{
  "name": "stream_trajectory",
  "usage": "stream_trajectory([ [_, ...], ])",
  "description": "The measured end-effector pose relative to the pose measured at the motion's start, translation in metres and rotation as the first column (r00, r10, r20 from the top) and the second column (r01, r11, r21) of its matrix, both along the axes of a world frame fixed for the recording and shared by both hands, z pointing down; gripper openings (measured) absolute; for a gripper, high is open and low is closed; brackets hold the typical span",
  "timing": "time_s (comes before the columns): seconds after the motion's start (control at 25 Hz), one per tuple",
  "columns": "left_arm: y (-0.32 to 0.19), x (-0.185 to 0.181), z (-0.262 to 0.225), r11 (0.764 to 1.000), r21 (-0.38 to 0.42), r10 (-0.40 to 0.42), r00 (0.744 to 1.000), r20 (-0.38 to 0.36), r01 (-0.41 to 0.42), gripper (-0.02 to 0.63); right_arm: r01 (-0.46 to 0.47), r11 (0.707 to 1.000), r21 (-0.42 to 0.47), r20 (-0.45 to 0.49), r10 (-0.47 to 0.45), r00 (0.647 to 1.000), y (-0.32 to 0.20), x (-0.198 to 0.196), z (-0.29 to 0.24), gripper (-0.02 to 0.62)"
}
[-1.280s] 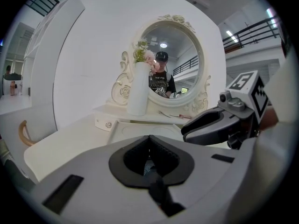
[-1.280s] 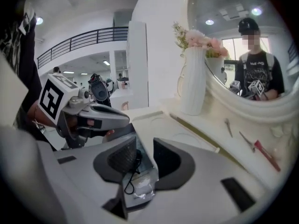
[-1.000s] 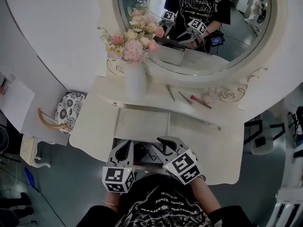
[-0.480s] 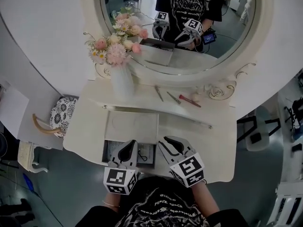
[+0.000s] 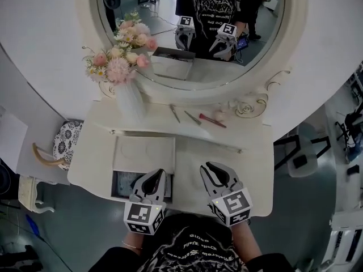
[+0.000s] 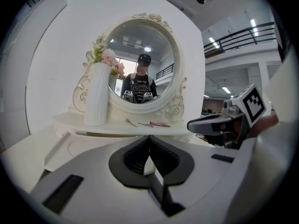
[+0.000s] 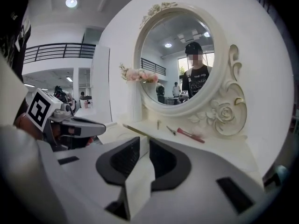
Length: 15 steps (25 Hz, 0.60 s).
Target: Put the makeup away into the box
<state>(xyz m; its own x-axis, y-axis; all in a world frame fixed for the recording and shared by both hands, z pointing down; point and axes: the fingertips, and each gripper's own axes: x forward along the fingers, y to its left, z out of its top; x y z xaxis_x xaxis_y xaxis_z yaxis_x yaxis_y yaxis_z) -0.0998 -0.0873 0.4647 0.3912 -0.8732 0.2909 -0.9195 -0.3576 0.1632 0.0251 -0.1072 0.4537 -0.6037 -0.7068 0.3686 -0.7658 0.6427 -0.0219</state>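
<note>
**A:** Where's the makeup?

**B:** On the ledge (image 5: 153, 117) under the mirror (image 5: 193, 44): a red-handled brush (image 5: 212, 120), with two thin sticks (image 5: 191, 117) to its left. All of it is well apart from my tools.

**A:** And the box?

**B:** The box (image 5: 117, 186) is open at the near left of the surface (image 5: 252, 169), its lid (image 5: 144, 153) lying beyond the dark opening. My left tool (image 5: 155, 174) hangs over it, jaws together and empty.

**A:** The right one?

**B:** My right tool (image 5: 210, 168) is over bare surface just beside the box. Its jaws have just been closing, and a narrow gap shows between them with nothing in it.
</note>
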Motion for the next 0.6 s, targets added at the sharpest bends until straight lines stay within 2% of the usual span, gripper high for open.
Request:
stream_trajectory([
  [0.44,-0.001,0.041,-0.003,0.999,0.015,0.03,0.999,-0.016,-0.029,0.015,-0.086,0.994,0.068,0.017,0.085,0.996,-0.003,0.052,-0.009,0.012],
  [0.6,0.0,0.05,-0.005,0.999,0.017,0.046,0.999,-0.029,-0.045,0.015,-0.116,0.99,0.085,0.028,0.114,0.993,-0.006,0.064,-0.012,0.009],
])
